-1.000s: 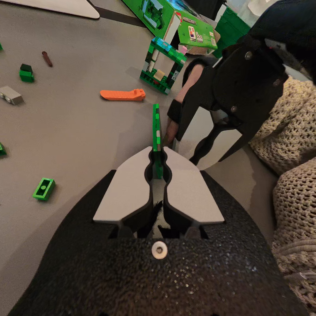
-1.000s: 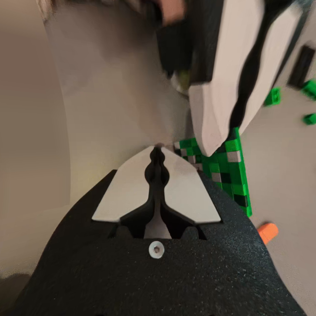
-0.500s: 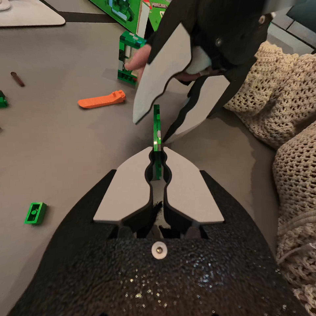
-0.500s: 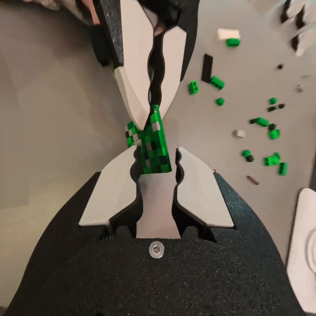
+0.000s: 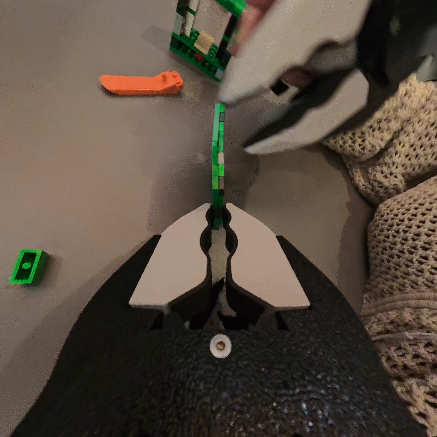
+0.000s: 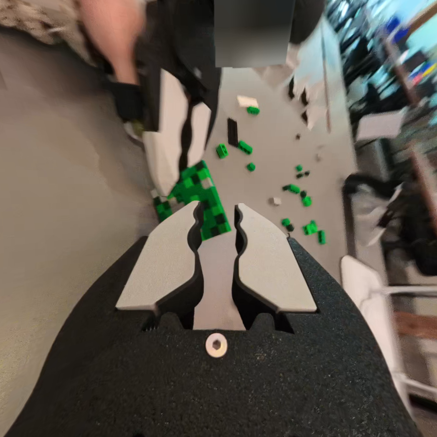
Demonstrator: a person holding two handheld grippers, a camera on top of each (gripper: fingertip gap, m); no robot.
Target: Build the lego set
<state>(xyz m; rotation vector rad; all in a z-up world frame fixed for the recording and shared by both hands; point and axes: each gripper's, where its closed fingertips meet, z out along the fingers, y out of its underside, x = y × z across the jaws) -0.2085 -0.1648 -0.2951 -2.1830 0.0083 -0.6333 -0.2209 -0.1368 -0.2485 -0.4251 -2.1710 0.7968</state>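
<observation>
My left tongs (image 5: 218, 207) are clamped on the near edge of a thin green checkered plate (image 5: 218, 156), which I hold on edge above the grey counter (image 5: 82, 165), so in the left wrist view it shows only as a narrow strip running away from me. In the right wrist view the same plate (image 6: 203, 201) shows its face: squares of light green, dark green, black and a few grey ones, pinched at its far end by the left tongs (image 6: 186, 163).

My right tongs (image 6: 217, 208) stand parted and hold nothing; the plate's near corner sits just ahead of the gap, partly behind the left-hand finger. From the left wrist view the right tongs (image 5: 233, 123) hover blurred, with 1 fingertip just beside the plate's far tip and the other off to its side.

On the counter past the plate lies an orange brick separator (image 5: 142, 84), and beyond it stands a partly built green frame (image 5: 203, 40). 1 small green brick (image 5: 28, 266) lies upside down toward the left edge. A scatter of loose green, black and white pieces (image 6: 293, 189) lies farther along the counter. A cream knitted sleeve (image 5: 390, 189) runs along the right edge.

I can read no writing or brand mark anywhere.
</observation>
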